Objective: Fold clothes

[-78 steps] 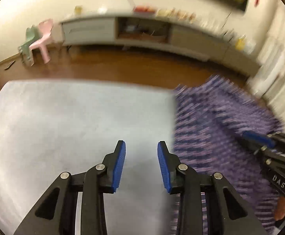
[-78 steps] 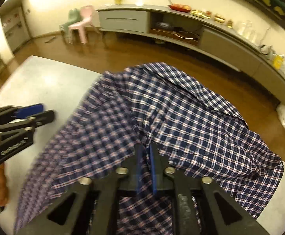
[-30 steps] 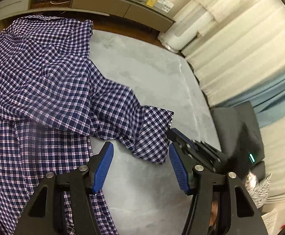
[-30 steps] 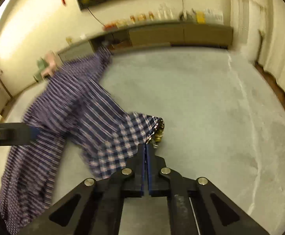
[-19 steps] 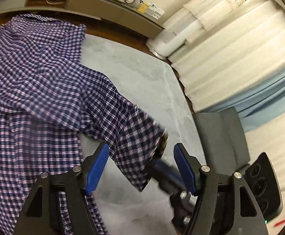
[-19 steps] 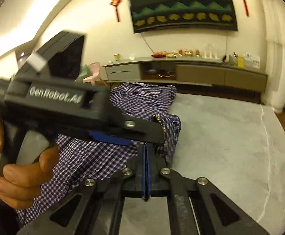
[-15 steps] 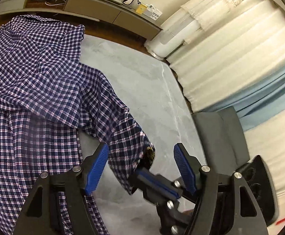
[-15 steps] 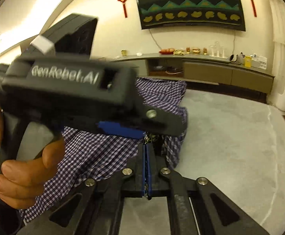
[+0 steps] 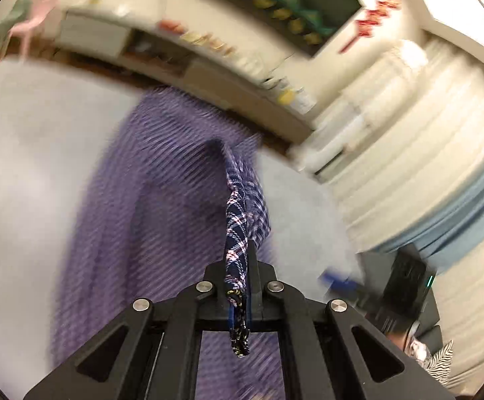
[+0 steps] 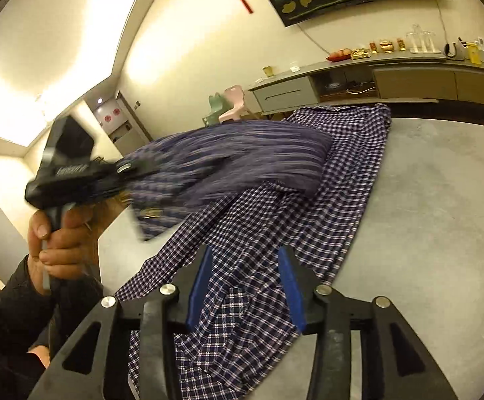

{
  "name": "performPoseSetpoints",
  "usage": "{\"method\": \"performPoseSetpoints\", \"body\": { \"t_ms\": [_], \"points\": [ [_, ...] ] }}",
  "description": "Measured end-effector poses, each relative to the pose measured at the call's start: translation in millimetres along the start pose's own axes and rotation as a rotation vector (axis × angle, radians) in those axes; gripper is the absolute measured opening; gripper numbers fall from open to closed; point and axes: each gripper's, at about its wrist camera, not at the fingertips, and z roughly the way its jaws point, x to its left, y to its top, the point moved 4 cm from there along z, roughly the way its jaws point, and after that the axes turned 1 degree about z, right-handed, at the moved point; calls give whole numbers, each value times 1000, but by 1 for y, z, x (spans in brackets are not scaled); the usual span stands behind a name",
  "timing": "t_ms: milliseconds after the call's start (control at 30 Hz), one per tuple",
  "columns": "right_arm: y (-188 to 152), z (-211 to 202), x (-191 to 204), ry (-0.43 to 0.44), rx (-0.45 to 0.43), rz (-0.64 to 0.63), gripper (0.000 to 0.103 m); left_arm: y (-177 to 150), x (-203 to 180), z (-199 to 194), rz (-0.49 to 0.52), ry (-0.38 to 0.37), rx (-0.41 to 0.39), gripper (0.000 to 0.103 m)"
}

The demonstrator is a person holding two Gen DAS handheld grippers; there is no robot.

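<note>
Carrying the sleeve point(image 9: 237, 233) across the plaid shirt point(image 10: 308, 220) on the grey table point(image 10: 425, 200), the left gripper point(image 9: 238, 296) stays clenched on its cuff while the right gripper point(image 10: 246, 286), empty, opens; lay it flat, unwrinkled.

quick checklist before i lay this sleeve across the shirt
1. Left gripper shut on the sleeve cuff: ok.
2. Right gripper free of cloth: ok, its jaws are opening with nothing pinched; the shirt lies below them.
3. Sleeve lifted off the table: ok, it hangs stretched in the air.
4. Shirt body flat: not ok, folds and wrinkles show.
5. Shirt fully on the table: cannot tell, its far edge reaches the table's edge.
6. Landing spot for the sleeve: cannot tell, left view is blurred.
</note>
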Motion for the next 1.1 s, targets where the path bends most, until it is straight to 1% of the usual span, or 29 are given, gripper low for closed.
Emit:
{"method": "performPoseSetpoints", "body": {
  "t_ms": [33,67,133,167,233,300,333,367,433,467,500,567,600,667,700,767,833,867,900,933,967,1000,1067,1100],
  "points": [
    [-1,7,1,-10,22,-9,45,-13,21,-2,-16,31,36,2],
    [-2,15,2,-20,44,-19,45,-26,37,5,-32,68,72,2],
    [-3,32,7,-63,96,-41,45,-47,61,6,-83,58,82,2],
    [-4,41,10,-87,123,-52,45,-54,68,0,-88,53,59,2],
    [-4,52,14,-153,163,-107,45,-64,68,-13,-95,25,30,2],
    [-4,63,19,-224,204,-170,45,-74,65,-25,-61,33,-11,2],
    [-1,69,21,-253,221,-189,45,-80,66,-32,-62,52,-29,2],
    [0,70,20,-263,228,-192,45,-85,71,-33,-80,61,-21,2],
    [14,78,12,-302,233,-177,45,-105,81,-12,-123,32,77,2],
    [26,86,12,-323,226,-176,45,-108,85,0,-119,28,103,2],
    [39,94,12,-344,216,-177,45,-110,86,4,-115,17,113,2],
    [68,114,15,-388,193,-180,45,-108,84,0,-124,-48,88,2],
    [84,129,16,-390,188,-174,45,-108,79,-8,-112,-73,65,3],
    [112,165,17,-384,194,-155,45,-109,70,-18,-73,-103,21,3],
    [124,186,16,-384,208,-143,45,-110,63,-22,-28,-110,8,3],
    [140,229,10,-399,248,-139,44,-113,56,-23,34,-107,4,3],
    [145,272,-9,-441,317,-139,39,-120,55,-19,63,-92,62,4],
    [148,293,-20,-464,353,-138,38,-121,61,-14,57,-60,90,5],
    [148,304,-29,-476,380,-128,39,-122,66,-8,51,-28,119,5],
    [149,308,-34,-476,374,-122,39,-123,72,-3,45,3,146,7],
    [152,309,-37,-474,358,-117,39,-121,74,-5,37,-4,148,7],
    [153,309,-39,-470,372,-115,39,-118,77,-7,30,-11,151,7],
    [154,311,-40,-462,423,-114,39,-114,72,-15,61,-34,168,7],
    [158,307,-37,-447,430,-121,39,-113,70,-26,68,-61,178,8]
  ]
}}
